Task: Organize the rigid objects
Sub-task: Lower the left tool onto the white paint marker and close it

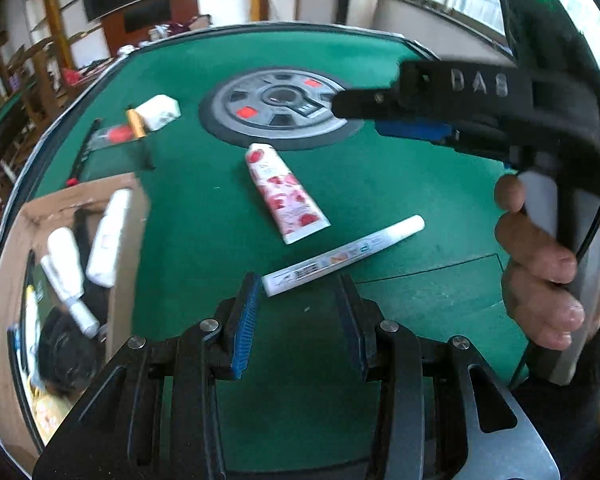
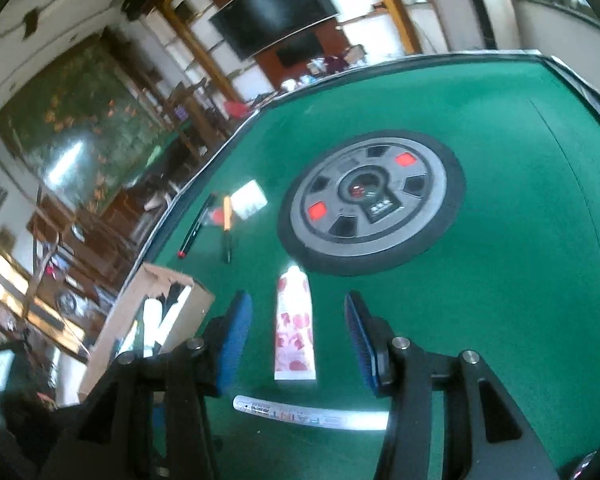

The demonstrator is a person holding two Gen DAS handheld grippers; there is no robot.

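Observation:
A white paint marker [image 1: 342, 256] lies on the green table just ahead of my left gripper [image 1: 300, 288], which is open and empty. A white tube with red flowers [image 1: 286, 192] lies beyond it. My right gripper [image 2: 298, 310] is open, above the tube [image 2: 294, 330], with the marker [image 2: 300, 412] beneath it. The right gripper also shows in the left wrist view [image 1: 364, 110], high at the right, held by a hand. A cardboard box [image 1: 8, 280] at the left holds several white tubes and bottles.
A round grey hub [image 1: 280, 108] sits in the table's middle. At the far left lie a white box [image 1: 158, 111], an orange stick [image 1: 136, 122], a red-printed packet [image 1: 114, 136] and a black pen [image 1: 85, 152]. The table edge curves behind them.

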